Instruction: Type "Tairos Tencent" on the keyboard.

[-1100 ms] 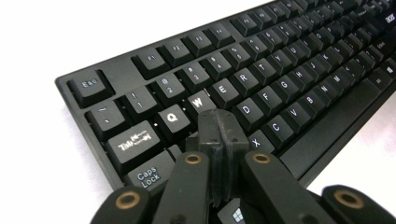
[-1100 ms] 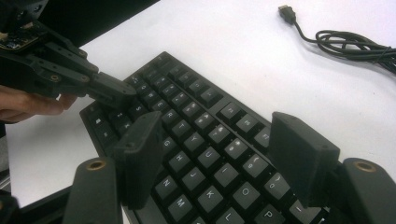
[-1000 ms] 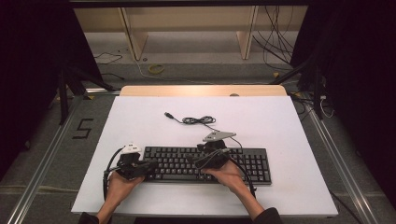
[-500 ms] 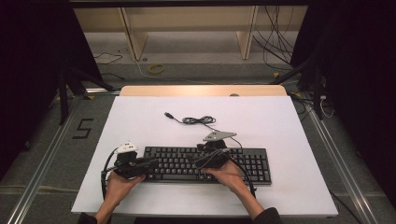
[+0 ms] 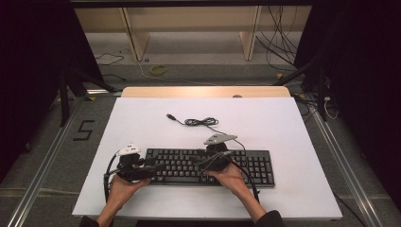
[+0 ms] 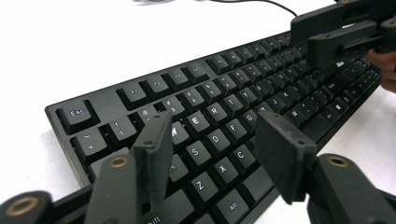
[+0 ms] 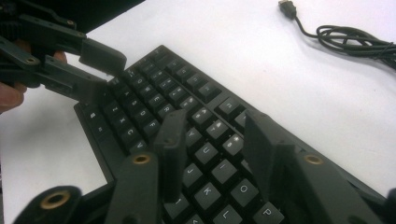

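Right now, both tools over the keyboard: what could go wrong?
1. The left tool has just been opening, with nothing between its jaws, low over the keyboard; its black fingers may catch keycaps.
2. The right tool has just been closing over the keys with nothing gripped; it could pinch or pop a keycap.
3. The keyboard's cable lies coiled behind; shifting the keyboard may drag it.

Both claws over keyboard (image 5: 208, 165) — cable (image 5: 201, 122) behind.

Behind the keyboard (image 5: 208, 165), only its coiled cable (image 5: 201, 122) breaks the bare white tabletop (image 5: 283, 123).
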`<state>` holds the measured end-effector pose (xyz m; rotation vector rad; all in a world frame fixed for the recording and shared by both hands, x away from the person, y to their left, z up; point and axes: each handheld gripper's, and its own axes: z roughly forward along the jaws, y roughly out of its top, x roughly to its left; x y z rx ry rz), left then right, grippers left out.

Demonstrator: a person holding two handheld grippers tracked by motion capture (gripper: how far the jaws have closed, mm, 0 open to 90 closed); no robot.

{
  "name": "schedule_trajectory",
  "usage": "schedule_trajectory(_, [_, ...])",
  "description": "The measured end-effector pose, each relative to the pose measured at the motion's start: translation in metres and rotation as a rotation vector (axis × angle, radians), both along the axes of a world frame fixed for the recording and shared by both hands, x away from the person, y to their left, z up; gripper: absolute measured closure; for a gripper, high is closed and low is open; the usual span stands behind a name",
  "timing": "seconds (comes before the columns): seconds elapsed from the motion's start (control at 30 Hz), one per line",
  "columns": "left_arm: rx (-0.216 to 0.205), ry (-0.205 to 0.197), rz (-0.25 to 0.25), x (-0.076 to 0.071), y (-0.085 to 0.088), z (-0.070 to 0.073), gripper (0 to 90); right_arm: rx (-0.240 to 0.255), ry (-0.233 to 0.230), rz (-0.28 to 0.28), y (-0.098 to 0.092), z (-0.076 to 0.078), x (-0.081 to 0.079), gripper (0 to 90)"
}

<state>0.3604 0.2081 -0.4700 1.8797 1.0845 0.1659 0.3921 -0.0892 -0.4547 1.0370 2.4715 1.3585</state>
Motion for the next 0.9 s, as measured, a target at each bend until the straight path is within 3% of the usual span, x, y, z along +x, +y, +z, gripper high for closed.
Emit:
schedule_trajectory(0.3, [-0.017,-0.002,0.001,-0.001,-0.001,0.0,37.0,-0.017,0.0,0.003,0.001,-0.002,0.0,74.7])
schedule_trajectory(0.5, [-0.05,0.0,0.001,-0.003,0.0,0.001,34.6,-0.038,0.02,0.006,0.002,-0.006,0.001,82.6])
schedule_trajectory(0.9, [-0.072,-0.009,0.002,-0.007,0.0,0.003,32.2,-0.073,0.033,0.005,0.004,-0.014,0.002,88.3])
